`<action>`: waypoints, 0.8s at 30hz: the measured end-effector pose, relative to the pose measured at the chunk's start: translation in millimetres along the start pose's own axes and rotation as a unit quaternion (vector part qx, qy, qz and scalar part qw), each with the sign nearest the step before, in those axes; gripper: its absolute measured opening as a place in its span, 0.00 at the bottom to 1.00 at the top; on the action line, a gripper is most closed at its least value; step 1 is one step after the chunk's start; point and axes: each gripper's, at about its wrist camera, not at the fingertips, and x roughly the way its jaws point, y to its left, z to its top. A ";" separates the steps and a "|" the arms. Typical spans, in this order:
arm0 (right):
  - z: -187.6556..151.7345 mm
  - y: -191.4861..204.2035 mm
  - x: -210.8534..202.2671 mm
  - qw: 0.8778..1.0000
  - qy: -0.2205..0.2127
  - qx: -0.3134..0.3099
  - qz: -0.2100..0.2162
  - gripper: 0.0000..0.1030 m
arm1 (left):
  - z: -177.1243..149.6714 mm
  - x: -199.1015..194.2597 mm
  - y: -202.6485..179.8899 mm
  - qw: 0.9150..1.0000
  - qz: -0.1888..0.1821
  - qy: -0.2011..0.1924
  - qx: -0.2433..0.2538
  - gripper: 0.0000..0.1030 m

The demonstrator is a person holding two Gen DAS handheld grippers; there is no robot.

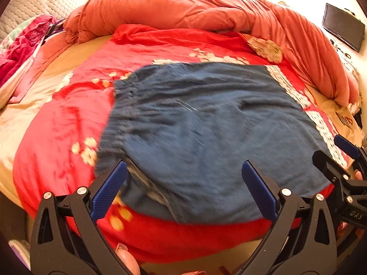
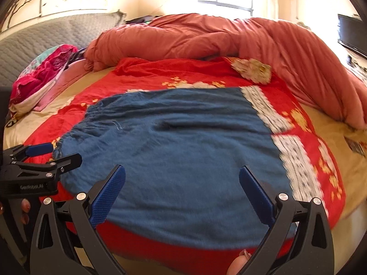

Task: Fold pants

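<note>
Blue pants (image 1: 201, 133) lie folded into a rough square on a red flowered bedspread (image 1: 68, 119), elastic waistband at the left. My left gripper (image 1: 183, 171) hovers open over the near left part of the pants, holding nothing. In the right wrist view the same pants (image 2: 179, 142) fill the middle, and my right gripper (image 2: 181, 176) is open above their near edge, empty too. The right gripper shows at the right edge of the left wrist view (image 1: 337, 153); the left gripper appears at the left edge of the right wrist view (image 2: 62, 153).
An orange duvet (image 1: 206, 11) is bunched along the far side and right of the bed. Pink and patterned clothes (image 1: 20, 45) are heaped at the far left by a grey quilted headboard (image 2: 45, 36). A dark screen (image 1: 344, 29) hangs at the far right.
</note>
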 end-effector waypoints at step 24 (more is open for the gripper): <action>121.0 21.5 123.3 0.994 0.035 -0.092 0.052 0.96 | 120.0 88.5 96.5 0.999 0.031 0.026 -0.019 0.92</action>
